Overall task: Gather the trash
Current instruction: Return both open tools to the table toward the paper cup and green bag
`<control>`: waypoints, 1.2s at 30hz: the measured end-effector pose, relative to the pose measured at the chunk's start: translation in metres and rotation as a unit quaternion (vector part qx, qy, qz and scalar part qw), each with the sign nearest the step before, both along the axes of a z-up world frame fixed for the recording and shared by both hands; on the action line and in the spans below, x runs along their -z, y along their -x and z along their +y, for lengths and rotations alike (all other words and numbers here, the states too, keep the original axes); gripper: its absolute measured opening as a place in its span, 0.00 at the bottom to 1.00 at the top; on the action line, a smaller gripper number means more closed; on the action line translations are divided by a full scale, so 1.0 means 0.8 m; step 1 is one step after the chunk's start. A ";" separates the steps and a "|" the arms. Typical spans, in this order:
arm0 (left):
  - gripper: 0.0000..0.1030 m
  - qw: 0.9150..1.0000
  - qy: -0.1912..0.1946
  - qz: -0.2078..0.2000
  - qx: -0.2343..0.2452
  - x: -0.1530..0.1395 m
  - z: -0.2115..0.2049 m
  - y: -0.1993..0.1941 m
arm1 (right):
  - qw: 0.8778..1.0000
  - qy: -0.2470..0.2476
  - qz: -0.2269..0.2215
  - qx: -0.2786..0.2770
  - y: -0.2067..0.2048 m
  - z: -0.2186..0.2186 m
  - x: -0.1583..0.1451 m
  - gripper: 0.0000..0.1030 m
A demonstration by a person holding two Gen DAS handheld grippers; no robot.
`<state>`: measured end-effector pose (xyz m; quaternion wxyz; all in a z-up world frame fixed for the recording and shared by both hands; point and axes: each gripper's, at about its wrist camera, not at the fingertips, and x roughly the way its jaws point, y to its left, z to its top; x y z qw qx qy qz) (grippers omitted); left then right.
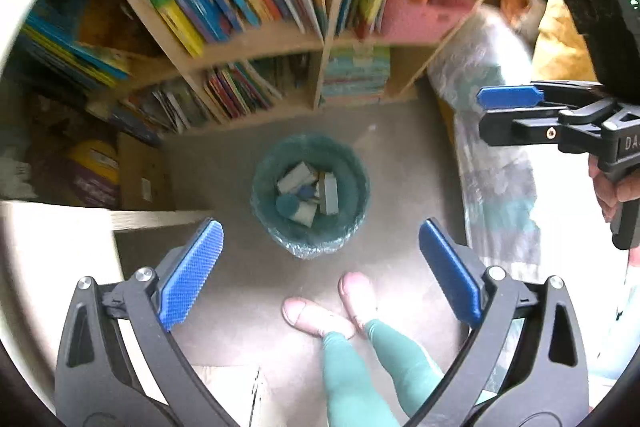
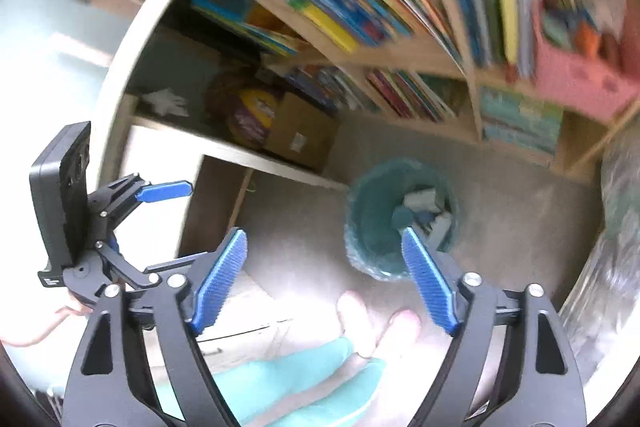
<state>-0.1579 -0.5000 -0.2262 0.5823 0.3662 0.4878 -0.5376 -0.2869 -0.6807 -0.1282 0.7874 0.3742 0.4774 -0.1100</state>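
Left gripper (image 1: 320, 275) spreading wide, released, nothing between ribbed blue pads (image 1: 188, 275). Right gripper (image 2: 326, 279) likewise gaping, empty. Both hanging above round teal bin with crinkled plastic liner (image 1: 310, 195), likely after drop. Boxy grey-and-blue trash (image 1: 308, 193) lying inside bin, wooden bookshelf (image 1: 256, 47) standing beyond bin.
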 end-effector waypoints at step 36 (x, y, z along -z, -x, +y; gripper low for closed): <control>0.93 0.906 0.045 -0.165 -0.387 -0.224 0.459 -0.336 | 0.867 0.092 -0.085 -0.483 -0.497 0.342 -0.167 0.83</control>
